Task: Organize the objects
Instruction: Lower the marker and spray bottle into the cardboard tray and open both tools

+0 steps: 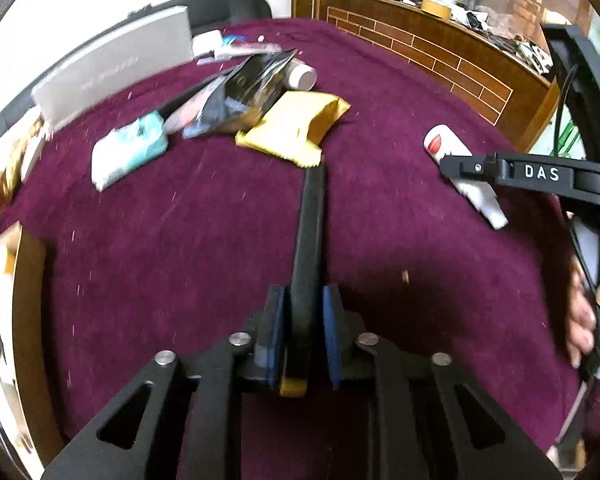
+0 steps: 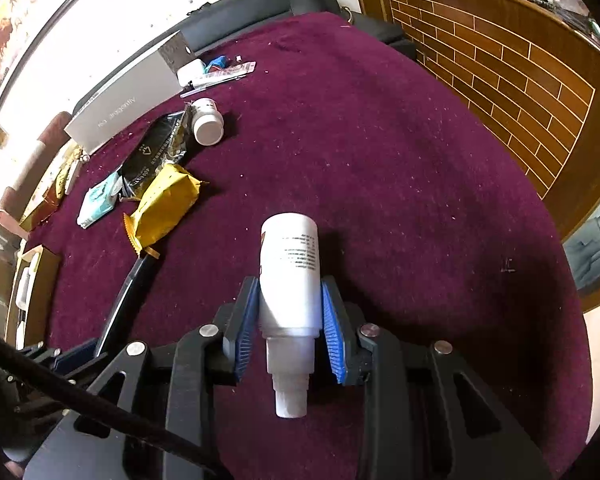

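My left gripper [image 1: 302, 312] is shut on a long black bar [image 1: 310, 240] with a yellow end, held just above the maroon tabletop [image 1: 180, 260]; the bar points toward a yellow packet [image 1: 296, 126]. It also shows in the right wrist view [image 2: 128, 300]. My right gripper [image 2: 290, 308] is shut on a white spray bottle [image 2: 290, 280], nozzle toward the camera. The bottle also shows in the left wrist view [image 1: 460, 172], under the right gripper's finger.
A pile lies at the back left: a black foil pouch [image 2: 156, 152], a white jar [image 2: 207, 122], a teal-white tissue pack [image 2: 98, 200], the yellow packet [image 2: 166, 204]. A grey box [image 2: 128, 96] stands behind. A wooden tray [image 2: 36, 280] sits at the left edge. A wood cabinet [image 2: 500, 80] rises at right.
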Tool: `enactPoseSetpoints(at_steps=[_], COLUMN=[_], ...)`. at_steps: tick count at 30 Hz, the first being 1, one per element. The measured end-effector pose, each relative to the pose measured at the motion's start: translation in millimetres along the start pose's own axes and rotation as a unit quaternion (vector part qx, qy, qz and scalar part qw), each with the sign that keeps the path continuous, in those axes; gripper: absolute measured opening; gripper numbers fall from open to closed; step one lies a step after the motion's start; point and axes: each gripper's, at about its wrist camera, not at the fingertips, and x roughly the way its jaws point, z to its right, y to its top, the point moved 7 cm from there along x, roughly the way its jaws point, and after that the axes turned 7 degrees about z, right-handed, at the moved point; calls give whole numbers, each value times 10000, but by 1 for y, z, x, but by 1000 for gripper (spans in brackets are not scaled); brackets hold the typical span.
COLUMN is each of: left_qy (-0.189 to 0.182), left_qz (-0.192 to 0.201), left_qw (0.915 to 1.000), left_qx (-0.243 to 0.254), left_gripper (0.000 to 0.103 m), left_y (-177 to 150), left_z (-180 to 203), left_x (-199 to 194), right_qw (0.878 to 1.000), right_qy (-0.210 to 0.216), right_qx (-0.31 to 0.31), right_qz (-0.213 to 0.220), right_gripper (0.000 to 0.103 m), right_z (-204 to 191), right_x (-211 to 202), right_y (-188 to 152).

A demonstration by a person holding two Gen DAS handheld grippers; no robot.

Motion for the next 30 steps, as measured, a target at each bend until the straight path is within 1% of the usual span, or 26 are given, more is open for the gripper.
enactPoseSetpoints(at_steps=[2,5,6,8,10,12,15,17,19,20,22,24,25,27,28,30], left_qy=[199,279,215,48,-64,-146,-300,-377,-358,-340,-260,-98,39,248,360,537], left_qz=[194,345,340,281,316,422,676,927,1158,1310,1498,1657,1731,1771,1772,1752], left_qw=[9995,9989,9991,9996,9994,9985,9943,9896,9852,9817,9767,9708,9676,9627,9589,9537], left_qx=[127,145,115,16,-133,-324,-765,-1033,-1212,-1339,-1517,-1733,-1838,-2031,-2186,-2385], left_gripper=[20,19,11,11,11,11,11,11,11,11,11,11,11,11,11,11], left_y=[9,8,5,-2,-9,-12,-22,-29,-35,-39,-46,-58,-65,-79,-88,-102], left_z=[2,3,2,0,-7,-15,-37,-54,-67,-78,-96,-119,-132,-154,-169,-189], left_x=[6,5,2,-7,-18,-30,-62,-88,-112,-128,-147,-168,-178,-188,-193,-197], right_qw=[9999,9992,9987,9975,9977,9991,9998,9990,9968,9948,9911,9878,9850,9801,9780,9720], right_qy=[-98,-298,-361,-495,-478,-258,83,435,801,1017,1324,1539,1690,1910,1986,2183], right_qx=[-43,-243,-320,-482,-468,-332,-162,-27,36,35,-55,-210,-308,-488,-582,-785], right_qz=[25,126,142,123,68,25,-12,-36,-41,-57,-102,-122,-155,-226,-256,-377], right_gripper=[28,28,29,27,27,27,27,27,27,27,27,27,27,27,27,27], right_z=[-1,-6,-8,-10,-12,-15,-25,-36,-52,-67,-92,-120,-138,-168,-183,-220], right_x=[2,5,6,5,4,-1,-11,-18,-28,-33,-42,-49,-52,-57,-57,-56], right_y=[2,2,2,0,-2,-6,-13,-17,-21,-22,-26,-29,-32,-35,-37,-47])
